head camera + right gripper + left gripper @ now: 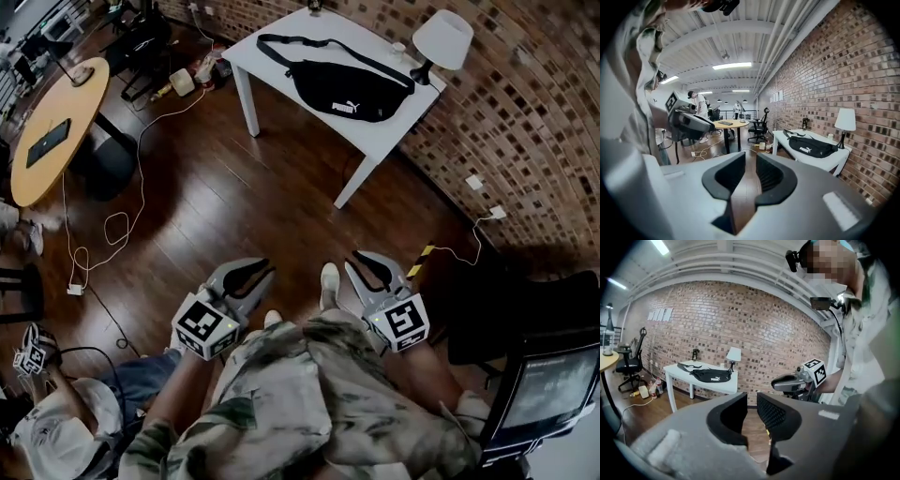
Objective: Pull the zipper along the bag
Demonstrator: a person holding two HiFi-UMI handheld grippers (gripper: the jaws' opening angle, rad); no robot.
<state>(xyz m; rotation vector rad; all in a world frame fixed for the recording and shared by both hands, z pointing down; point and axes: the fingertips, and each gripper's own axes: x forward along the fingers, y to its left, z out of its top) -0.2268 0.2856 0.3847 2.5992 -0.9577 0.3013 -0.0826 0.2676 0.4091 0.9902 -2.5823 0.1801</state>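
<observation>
The black waist bag [352, 89] lies on the white table [272, 64] by the brick wall, its strap stretched to the left. It also shows far off in the left gripper view [710, 376] and in the right gripper view [811, 146]. Both grippers are held low, close to the person's body and several steps from the table. My left gripper [248, 277] is open by a narrow gap with nothing between its jaws. My right gripper [370, 267] is also slightly open and empty. Only floor shows between each pair of jaws.
A white lamp [441, 39] stands at the table's right end. A round wooden table [52, 122] is at the far left, and cables [122, 225] trail over the dark wood floor. A screen [553, 384] stands at the right. Another person [37, 431] is at the bottom left.
</observation>
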